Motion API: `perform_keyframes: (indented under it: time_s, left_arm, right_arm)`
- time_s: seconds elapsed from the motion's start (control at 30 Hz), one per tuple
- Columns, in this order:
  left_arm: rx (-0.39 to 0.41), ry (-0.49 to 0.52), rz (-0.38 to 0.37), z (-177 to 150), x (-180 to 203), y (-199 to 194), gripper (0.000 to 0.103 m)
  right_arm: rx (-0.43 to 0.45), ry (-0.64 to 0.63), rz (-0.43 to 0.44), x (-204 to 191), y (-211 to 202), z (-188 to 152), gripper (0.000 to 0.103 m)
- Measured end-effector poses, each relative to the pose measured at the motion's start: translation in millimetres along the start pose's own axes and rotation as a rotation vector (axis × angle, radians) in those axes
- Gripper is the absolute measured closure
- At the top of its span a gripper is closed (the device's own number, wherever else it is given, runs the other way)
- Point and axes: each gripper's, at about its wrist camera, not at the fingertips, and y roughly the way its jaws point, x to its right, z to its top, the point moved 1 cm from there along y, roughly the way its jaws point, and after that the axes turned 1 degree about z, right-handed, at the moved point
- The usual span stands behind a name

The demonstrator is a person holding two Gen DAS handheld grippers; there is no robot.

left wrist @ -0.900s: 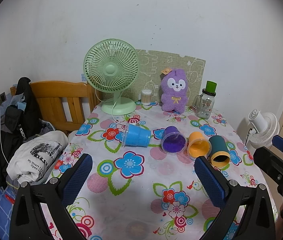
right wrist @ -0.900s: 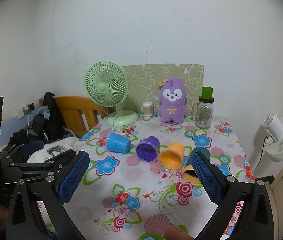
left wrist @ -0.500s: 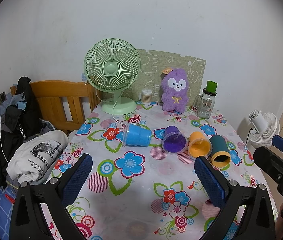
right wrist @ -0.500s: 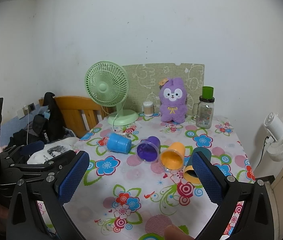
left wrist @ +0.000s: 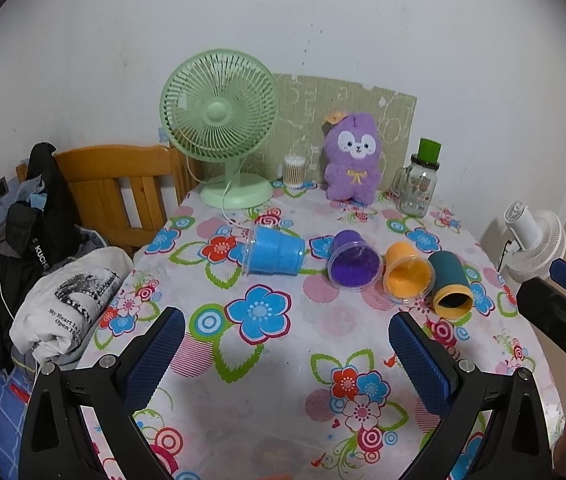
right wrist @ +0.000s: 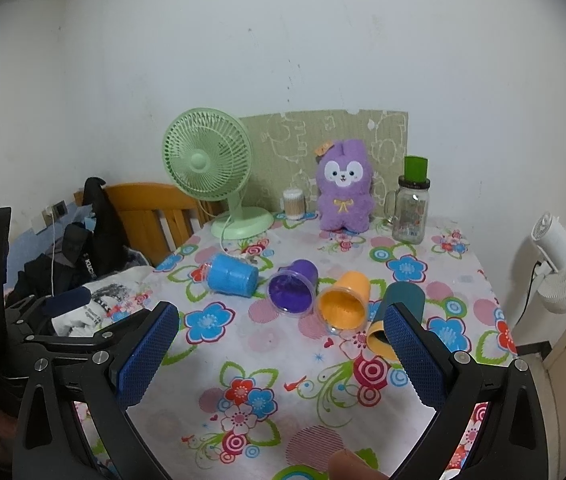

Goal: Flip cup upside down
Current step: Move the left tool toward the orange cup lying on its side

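Note:
Several cups lie on their sides in a row on the floral tablecloth: a blue cup, a purple cup, an orange cup and a dark teal cup. They also show in the right wrist view: blue, purple, orange, teal. My left gripper is open and empty, above the near table, short of the cups. My right gripper is open and empty, just in front of the cups; its right finger partly hides the teal cup.
At the table's back stand a green desk fan, a cotton swab jar, a purple plush toy and a glass jar with a green lid. A wooden chair with clothes is left. A white fan is right.
Both views have shifted very slightly; the cups have not moved and both grippers stay open.

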Motion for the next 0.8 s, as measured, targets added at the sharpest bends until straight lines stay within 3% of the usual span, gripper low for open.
perform_keyframes:
  time_s: [0.33,0.8]
  left_arm:
    - [-0.081,0.018,0.009,10.0,4.3,60.4,0.0]
    - [-0.191,0.077,0.001,41.0,29.9,155.7,0.0]
  right_arm:
    - [-0.106,0.036,-0.012,28.3,61.8,5.4,0.0]
    - [-0.299,0.073,-0.082,85.1,178.3,16.0,0.0]
